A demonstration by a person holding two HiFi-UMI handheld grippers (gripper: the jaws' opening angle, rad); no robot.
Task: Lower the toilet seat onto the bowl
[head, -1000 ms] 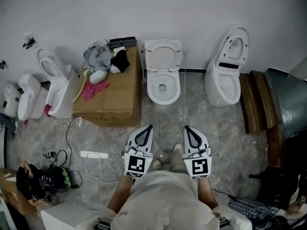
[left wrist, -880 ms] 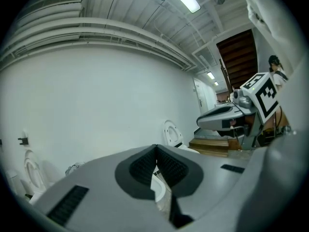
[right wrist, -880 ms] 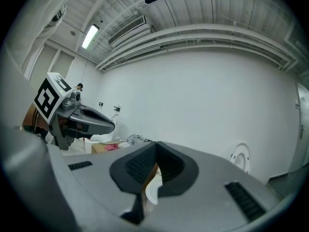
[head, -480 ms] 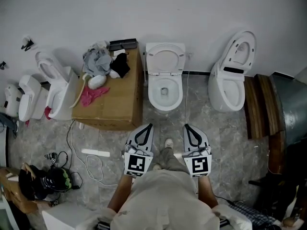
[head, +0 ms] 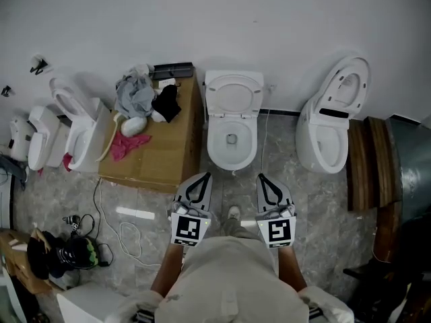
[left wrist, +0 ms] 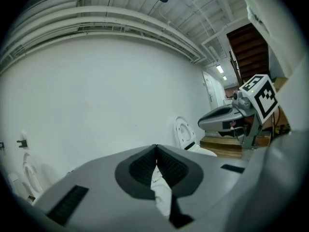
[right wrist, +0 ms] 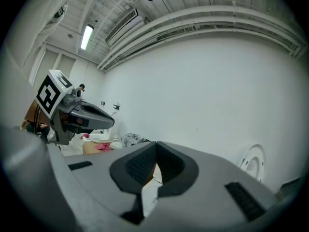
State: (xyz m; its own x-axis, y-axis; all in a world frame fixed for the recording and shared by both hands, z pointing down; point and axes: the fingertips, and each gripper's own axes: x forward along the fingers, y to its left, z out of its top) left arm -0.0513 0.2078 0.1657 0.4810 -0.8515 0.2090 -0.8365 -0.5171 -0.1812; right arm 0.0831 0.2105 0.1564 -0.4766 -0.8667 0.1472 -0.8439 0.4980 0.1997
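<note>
A white toilet stands against the wall straight ahead of me, its seat and lid raised upright against the back. My left gripper and right gripper hang side by side just short of the bowl's front rim, both shut and empty. In the left gripper view the left gripper has its tips touching, with white porcelain showing through the gap below. The right gripper looks the same in the right gripper view.
A cardboard box with clothes on top stands left of the toilet. A second toilet with raised lid is to the right, beside wooden planks. More toilets and cables lie at the left.
I have stepped forward: the toilet has drawn closer and lower in the head view. Both grippers stay shut and level in front of me.
</note>
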